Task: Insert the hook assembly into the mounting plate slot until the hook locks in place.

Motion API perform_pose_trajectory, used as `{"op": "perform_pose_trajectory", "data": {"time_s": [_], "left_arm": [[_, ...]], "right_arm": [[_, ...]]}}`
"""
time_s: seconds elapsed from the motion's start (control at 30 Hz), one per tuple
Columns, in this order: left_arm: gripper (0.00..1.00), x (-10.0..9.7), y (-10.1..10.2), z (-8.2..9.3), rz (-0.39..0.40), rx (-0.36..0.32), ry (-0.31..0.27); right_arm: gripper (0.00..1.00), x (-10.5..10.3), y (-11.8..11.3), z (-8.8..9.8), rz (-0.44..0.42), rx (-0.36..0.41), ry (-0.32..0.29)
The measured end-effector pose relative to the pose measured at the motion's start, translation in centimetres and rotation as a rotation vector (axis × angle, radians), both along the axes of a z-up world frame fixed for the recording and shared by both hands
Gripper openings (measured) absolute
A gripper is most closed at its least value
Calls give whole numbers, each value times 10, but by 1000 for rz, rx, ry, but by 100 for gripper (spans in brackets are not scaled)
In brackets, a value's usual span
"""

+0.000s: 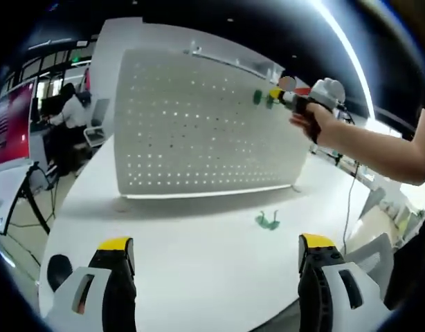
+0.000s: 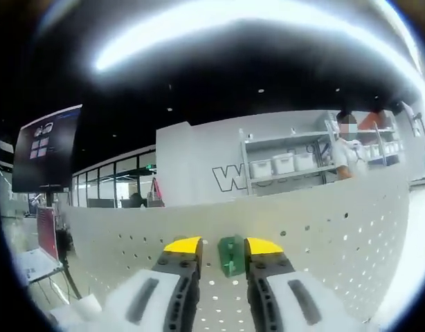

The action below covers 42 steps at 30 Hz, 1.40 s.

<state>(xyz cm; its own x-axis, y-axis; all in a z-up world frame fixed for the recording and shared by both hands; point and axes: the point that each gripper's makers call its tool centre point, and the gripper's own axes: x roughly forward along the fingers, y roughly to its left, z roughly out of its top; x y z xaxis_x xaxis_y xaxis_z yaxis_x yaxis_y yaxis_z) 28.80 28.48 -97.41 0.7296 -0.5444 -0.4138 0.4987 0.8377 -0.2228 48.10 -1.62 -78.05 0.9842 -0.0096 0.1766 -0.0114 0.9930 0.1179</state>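
Observation:
A white perforated mounting plate (image 1: 199, 128) stands upright on the white table (image 1: 199, 263). My left gripper (image 1: 216, 252) hovers low over the table, open, with nothing between its yellow-tipped jaws. One green hook (image 1: 268, 221) lies on the table in front of the plate. My right gripper (image 1: 285, 95), held by a hand (image 1: 316, 121), sits at the plate's upper right with a green hook (image 1: 258, 97) at its tips. In the right gripper view the right gripper (image 2: 223, 249) is shut on that green hook (image 2: 230, 254), held close against the plate (image 2: 323, 242) near its top edge.
A person (image 1: 70, 111) sits at a desk far left beside a red screen (image 1: 12, 124). A cable (image 1: 349, 200) runs off the table's right side. Beyond the plate stand shelves with white bins (image 2: 288, 162) and another person (image 2: 347, 149).

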Motion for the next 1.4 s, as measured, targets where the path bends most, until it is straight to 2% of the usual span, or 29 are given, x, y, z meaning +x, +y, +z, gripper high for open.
{"op": "perform_pose_trajectory", "data": {"time_s": [0.1,0.27,0.33,0.4,0.53,0.63,0.67,0.73,0.77,0.83,0.87,0.9,0.93,1.03,1.17,1.3,1.4], "left_arm": [[100,-2,2,-4,-4,10,14],[100,-6,1,-8,-19,23,36],[100,-8,1,-9,-26,28,45],[100,-10,2,-12,-34,38,60],[100,-12,3,-14,-39,47,70],[100,-12,1,-16,-59,55,81],[100,-12,0,-16,-67,58,82],[100,-11,-3,-19,-79,58,90],[100,-12,-4,-20,-83,58,95],[100,-14,-6,-23,-89,60,106],[100,-16,-7,-25,-95,62,118],[100,-19,-5,-29,-103,70,129],[100,-20,-5,-30,-108,74,131],[100,-23,-5,-39,-118,92,162],[100,-26,-9,-45,-141,114,181],[100,-29,-9,-44,-150,123,187],[100,-29,-9,-45,-154,122,195]], "right_arm": [[21,-11,-8,6,9,-10,8],[22,-29,-20,-7,21,-75,87],[22,-38,-24,-23,38,-81,158],[24,-47,-28,-35,52,-42,186],[28,-72,-27,-59,92,-16,274],[29,-93,-18,-79,164,-107,364],[29,-103,-12,-90,210,-150,411],[30,-117,-11,-103,226,-203,453],[30,-126,-11,-114,246,-251,487],[30,-142,-13,-133,261,-292,546],[29,-145,-13,-136,264,-297,556],[29,-158,-11,-149,272,-292,589],[29,-161,-10,-153,277,-286,599],[29,-182,-2,-180,317,-251,679],[29,-199,10,-200,346,-245,720],[29,-212,23,-220,380,-264,770],[29,-219,31,-230,400,-240,795]]}}
